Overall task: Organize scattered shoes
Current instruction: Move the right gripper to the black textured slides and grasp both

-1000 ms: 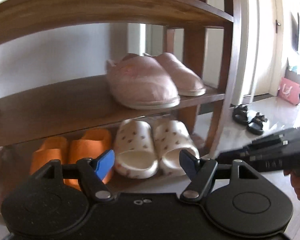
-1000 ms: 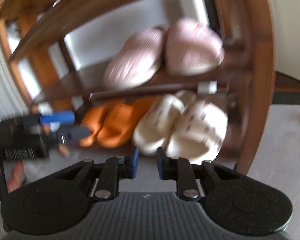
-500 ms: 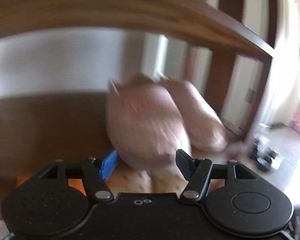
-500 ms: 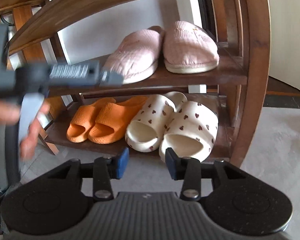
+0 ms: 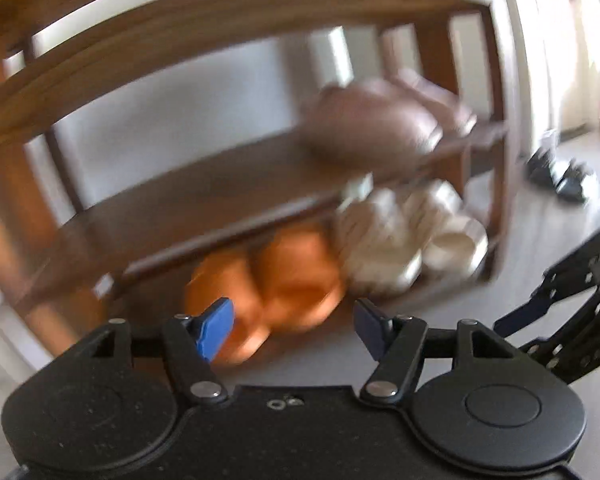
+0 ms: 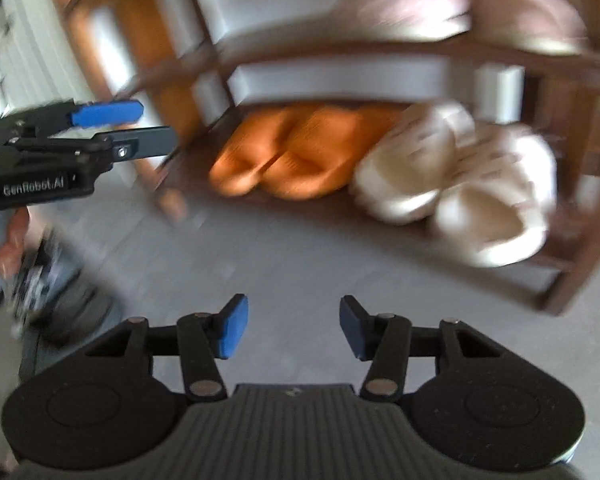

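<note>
Opening, both the left tool (image 5: 294, 328) and right tool (image 6: 292, 328) carry nothing. Swing toward the black sandals (image 5: 556, 172) on the floor, right of the shoe rack (image 5: 228, 8); approach squarely.

My fingers (image 6: 232, 332) wear smooth blue plastic pads on matt black arms with bright metal rivets. The shoe rack (image 5: 204, 184) looks like brown wood with a slight sheen. The pink slippers (image 6: 452, 4) seem soft cloth, the orange slides (image 6: 288, 152) and cream slides (image 6: 460, 184) matt rubbery foam. The floor (image 6: 284, 248) is dull grey.
</note>
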Available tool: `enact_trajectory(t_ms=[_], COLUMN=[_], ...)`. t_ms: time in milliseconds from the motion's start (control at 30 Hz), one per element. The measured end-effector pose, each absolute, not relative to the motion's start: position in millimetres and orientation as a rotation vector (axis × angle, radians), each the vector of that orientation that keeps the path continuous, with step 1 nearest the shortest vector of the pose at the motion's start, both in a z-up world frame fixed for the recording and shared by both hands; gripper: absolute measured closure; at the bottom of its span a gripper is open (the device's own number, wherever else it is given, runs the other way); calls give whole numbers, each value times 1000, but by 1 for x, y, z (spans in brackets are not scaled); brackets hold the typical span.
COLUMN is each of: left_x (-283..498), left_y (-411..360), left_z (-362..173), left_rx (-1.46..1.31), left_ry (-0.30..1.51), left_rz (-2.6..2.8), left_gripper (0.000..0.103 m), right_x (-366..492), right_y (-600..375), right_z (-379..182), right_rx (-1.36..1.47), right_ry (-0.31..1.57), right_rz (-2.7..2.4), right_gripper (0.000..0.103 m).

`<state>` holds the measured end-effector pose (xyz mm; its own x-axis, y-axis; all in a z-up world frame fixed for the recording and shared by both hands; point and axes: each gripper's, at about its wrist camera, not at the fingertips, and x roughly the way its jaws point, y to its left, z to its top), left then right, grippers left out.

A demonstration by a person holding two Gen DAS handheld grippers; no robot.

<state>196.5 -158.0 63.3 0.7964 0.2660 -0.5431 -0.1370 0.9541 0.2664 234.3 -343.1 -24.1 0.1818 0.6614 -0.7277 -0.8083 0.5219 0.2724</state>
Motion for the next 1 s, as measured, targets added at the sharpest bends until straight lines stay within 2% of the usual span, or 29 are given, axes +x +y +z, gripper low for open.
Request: enact_trajectory(t_ms=[100,267,400,567,800,1000], left_x=[151,50,-21,-101,-138,-144], left_y=[-120,-52,-19,16,26,24], left_z=[66,74,68,33,24,17], left_rx=[166,-72,-189,-389,-434,-399], left_ry=[601,510,463,526,479,478], left_rz=[395,729,907,1066,1108,1097], left_gripper=[35,34,32,32,32,32], right_x=[210,151,98,48,53,39], right_y=[-300,-208,-154,-102,-21,25], right_z=[-29,-32,-29,-39,-86,-118], right_rx=[-266,-366,-430,-442,-155,-209], right_ry=[992,1136,1107,1124,1488,1596], right_rz=[1155,1341,1438,1457,1093,912], right_gripper=[48,48,48,46,41,41])
